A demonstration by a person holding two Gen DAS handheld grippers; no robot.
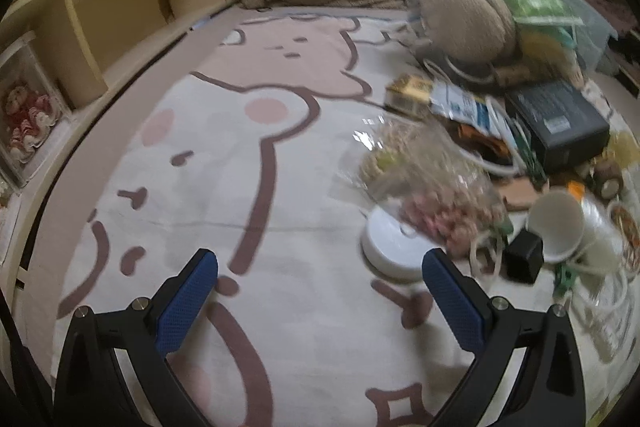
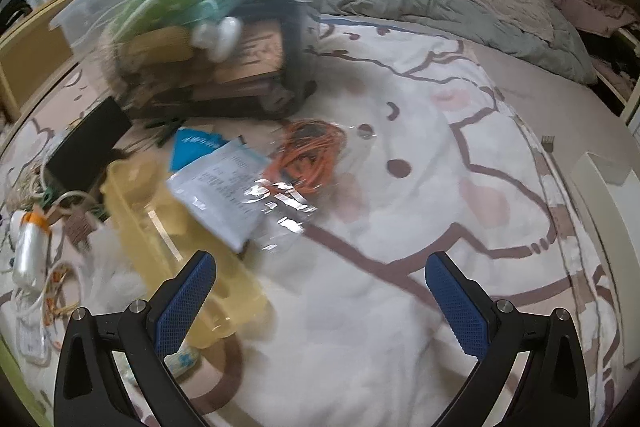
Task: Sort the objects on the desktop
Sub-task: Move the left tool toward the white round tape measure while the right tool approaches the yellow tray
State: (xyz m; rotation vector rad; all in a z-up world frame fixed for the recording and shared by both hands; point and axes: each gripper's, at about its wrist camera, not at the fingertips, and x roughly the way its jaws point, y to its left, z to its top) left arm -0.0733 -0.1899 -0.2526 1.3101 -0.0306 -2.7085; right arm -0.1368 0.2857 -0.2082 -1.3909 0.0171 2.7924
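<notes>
In the left wrist view, a wooden shelf (image 1: pixel 120 11) ran along the left edge, with a doll (image 1: pixel 24 119) in a clear case at its near end. The left gripper (image 1: pixel 320 267) hung over the cartoon-print blanket (image 1: pixel 240 155), jaws wide apart and holding nothing. Right of it lay the clutter: a white round disc (image 1: pixel 390 247) just ahead of the right finger, a clear bag of dried bits (image 1: pixel 424 183) overlapping the disc, then a small black cube (image 1: pixel 524 259), a white mug (image 1: pixel 560 227) tipped on its side and a black box (image 1: pixel 560 119) farther back. A tan plush (image 1: pixel 468 15) sat behind them against a clear bin (image 1: pixel 560 3).

In the right wrist view, a silver tube (image 2: pixel 28 251) lay at the far left among white cords. Beside it came a yellow tray (image 2: pixel 168 227), reaching under the left finger, with a white leaflet (image 2: pixel 224 191) resting on its far edge. An orange cable (image 2: pixel 308 155) in a clear bag lay just right of the leaflet. Behind them the clear bin (image 2: pixel 104 11) stood tilted and full. The right gripper (image 2: pixel 320 267) hovered over bare blanket (image 2: pixel 440 219), jaws spread and empty. A grey quilt (image 2: pixel 460 7) lay at the back right.
</notes>
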